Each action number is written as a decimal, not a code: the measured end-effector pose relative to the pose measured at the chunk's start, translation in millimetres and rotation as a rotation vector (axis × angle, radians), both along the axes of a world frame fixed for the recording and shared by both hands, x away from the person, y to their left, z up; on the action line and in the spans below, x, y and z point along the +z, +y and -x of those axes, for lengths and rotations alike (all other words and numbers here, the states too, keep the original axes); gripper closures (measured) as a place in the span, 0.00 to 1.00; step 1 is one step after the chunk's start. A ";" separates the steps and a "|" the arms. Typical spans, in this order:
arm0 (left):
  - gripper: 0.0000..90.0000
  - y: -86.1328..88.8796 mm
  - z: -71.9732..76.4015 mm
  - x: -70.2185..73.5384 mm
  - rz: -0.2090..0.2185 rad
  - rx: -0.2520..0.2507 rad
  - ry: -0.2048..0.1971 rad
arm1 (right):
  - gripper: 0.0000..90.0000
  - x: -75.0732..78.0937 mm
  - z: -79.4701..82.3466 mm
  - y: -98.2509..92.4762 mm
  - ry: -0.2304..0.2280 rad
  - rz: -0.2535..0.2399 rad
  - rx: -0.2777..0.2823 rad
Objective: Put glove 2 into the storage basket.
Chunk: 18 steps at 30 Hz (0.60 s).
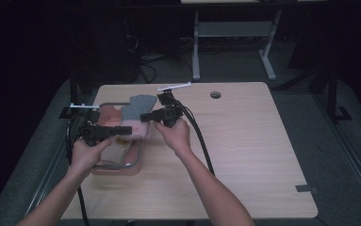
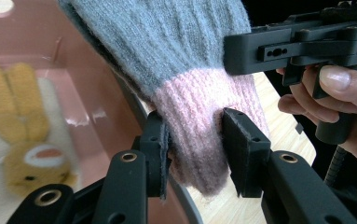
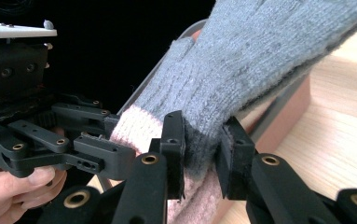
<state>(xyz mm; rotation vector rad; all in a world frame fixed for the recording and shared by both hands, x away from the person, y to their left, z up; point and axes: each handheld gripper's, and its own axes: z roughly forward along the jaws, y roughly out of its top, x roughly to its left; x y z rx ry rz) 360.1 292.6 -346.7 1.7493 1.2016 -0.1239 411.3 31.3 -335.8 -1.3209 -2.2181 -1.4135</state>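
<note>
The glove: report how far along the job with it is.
Done: both grippers have a grip on the grey glove. The left gripper pinches its pink cuff, the right gripper pinches it where grey meets pink. In hand: the glove hangs between them over the rim of the pink bin, above the table. Left: setting it down; whether it goes into the bin or out cannot be told.

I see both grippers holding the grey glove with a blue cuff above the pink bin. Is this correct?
Not quite: the cuff is pink, not blue, as the left gripper view shows. The rest stands: the left gripper and the right gripper both clamp the grey glove above the pink bin.
</note>
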 end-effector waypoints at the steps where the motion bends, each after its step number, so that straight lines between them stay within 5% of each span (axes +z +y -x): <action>1: 0.69 1.6 0.1 0.3 0.000 0.002 -0.001 | 0.82 0.4 0.0 1.8 0.004 -0.004 -0.002; 18: 0.69 27.4 4.2 0.2 -0.003 0.033 0.001 | 0.82 -0.7 -4.3 29.3 -0.002 -0.013 0.030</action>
